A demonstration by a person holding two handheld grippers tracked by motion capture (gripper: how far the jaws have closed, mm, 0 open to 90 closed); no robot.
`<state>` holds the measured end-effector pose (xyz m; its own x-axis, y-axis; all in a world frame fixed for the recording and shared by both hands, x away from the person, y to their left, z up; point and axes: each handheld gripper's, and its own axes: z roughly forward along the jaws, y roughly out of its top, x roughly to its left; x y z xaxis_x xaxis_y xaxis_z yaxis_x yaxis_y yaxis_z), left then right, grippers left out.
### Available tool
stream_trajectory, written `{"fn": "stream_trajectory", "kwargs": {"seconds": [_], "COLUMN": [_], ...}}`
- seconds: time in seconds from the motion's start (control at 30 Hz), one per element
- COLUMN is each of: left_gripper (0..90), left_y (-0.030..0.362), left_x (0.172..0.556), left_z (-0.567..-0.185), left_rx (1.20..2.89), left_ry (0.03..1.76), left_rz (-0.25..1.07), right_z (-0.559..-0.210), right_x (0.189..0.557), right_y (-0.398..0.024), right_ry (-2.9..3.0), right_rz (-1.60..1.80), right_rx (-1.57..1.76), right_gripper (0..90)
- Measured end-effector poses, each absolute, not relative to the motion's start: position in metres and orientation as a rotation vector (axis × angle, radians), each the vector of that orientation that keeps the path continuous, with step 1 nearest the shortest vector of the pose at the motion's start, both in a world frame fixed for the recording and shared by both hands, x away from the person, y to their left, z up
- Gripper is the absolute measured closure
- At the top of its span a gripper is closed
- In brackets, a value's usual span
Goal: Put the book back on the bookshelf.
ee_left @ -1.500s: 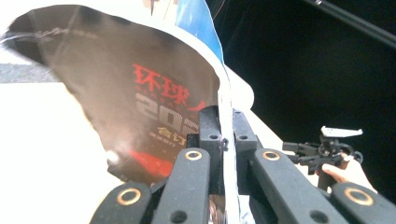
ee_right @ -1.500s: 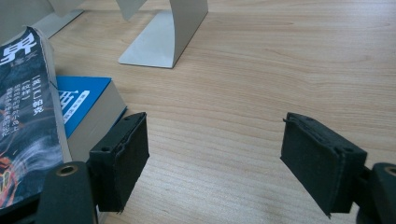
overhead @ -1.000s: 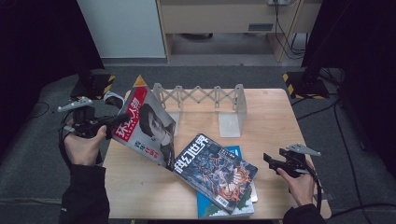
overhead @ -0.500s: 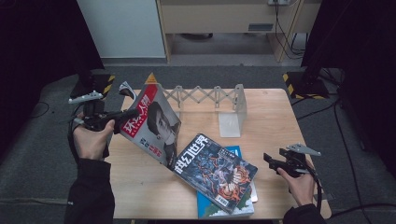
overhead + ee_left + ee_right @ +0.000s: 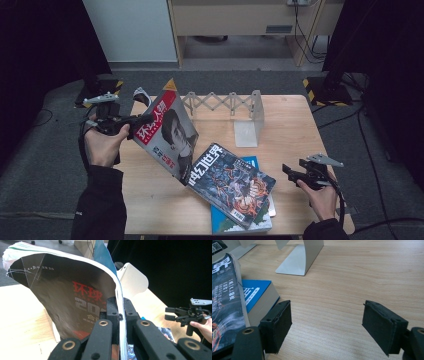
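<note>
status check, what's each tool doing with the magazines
Left tool shut on red-titled magazine, lifted, tilted. Right tool open, empty. Bookend rack behind; nothing blocking.

Count: 2 magazines, 1 with a red-titled cover [image 5: 167, 132] raised off the table [image 5: 300, 130] and 1 with a dark illustrated cover [image 5: 232, 182] lying on 1 blue book [image 5: 252, 162]. 1 grey accordion book rack [image 5: 225, 105], 1 table. 2 grippers: left gripper [image 5: 142, 120], right gripper [image 5: 287, 170].

Magazine [image 5: 167, 132]: red-and-black cover with a portrait, lifted at a tilt over the bench's left side, pages bowing, lower corner touching the dark illustrated magazine [image 5: 231, 184] lying flat beside it.
</note>
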<state>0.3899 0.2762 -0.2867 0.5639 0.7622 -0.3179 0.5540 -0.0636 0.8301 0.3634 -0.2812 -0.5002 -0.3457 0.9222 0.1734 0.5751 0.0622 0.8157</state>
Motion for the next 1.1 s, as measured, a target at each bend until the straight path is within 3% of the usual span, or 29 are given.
{"fn": "stream_trajectory", "kwargs": {"seconds": [0.57, 1.1], "left_gripper": [86.3, 86.4], "left_y": [0.282, 0.275], "left_x": [0.391, 0.405], "left_z": [-0.262, -0.294], "left_rx": [1.748, 1.7], "left_ry": [1.131, 1.112], "left_rz": [0.344, 0.434], "right_z": [-0.5, -0.5], "right_x": [0.364, 0.364], "right_y": [-0.281, -0.281], "right_ry": [1.951, 1.956], "right_rz": [1.194, 1.188], "right_rx": [1.49, 1.489], "right_gripper": [23.9, 24.1]}}
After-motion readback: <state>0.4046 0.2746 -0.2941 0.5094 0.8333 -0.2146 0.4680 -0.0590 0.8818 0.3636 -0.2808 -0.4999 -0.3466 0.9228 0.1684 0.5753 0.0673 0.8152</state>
